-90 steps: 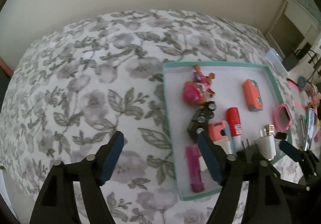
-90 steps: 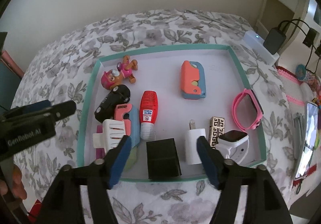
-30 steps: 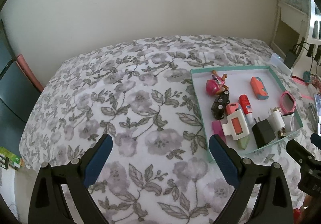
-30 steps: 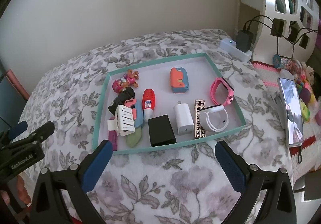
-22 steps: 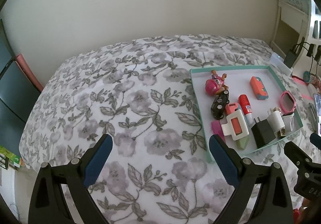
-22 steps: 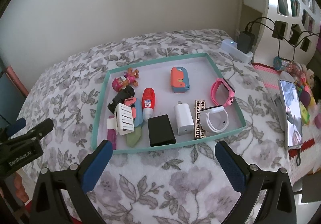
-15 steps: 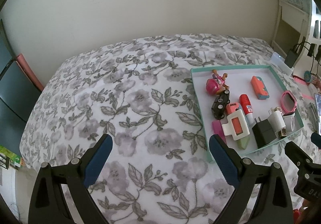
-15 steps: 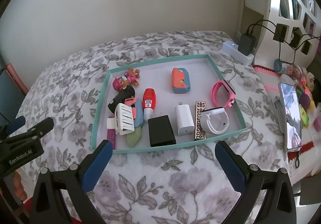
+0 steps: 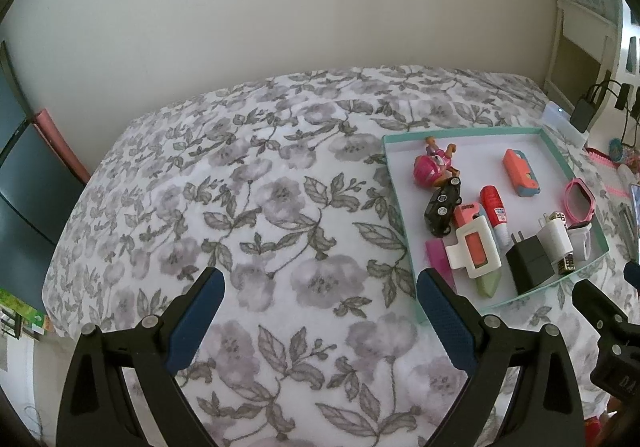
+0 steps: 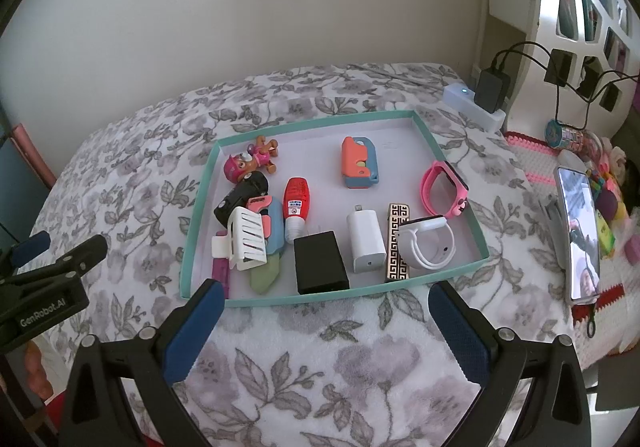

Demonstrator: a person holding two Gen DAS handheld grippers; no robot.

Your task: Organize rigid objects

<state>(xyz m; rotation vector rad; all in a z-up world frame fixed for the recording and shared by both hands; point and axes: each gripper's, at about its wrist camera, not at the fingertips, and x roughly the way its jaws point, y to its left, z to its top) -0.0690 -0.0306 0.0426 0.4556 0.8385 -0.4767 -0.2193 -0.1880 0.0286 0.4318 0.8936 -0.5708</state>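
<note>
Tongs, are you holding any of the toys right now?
No. Both the left tongs and the right tongs are open and empty; the toys lie in the teal tray.

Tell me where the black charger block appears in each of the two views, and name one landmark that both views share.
Left wrist view: the black charger block lies at right of centre, in the near corner of the teal-rimmed tray, left of the white charger.
Right wrist view: it lies at centre, against the tray's near rim.
Shared landmark: the white hair claw clip.
</note>
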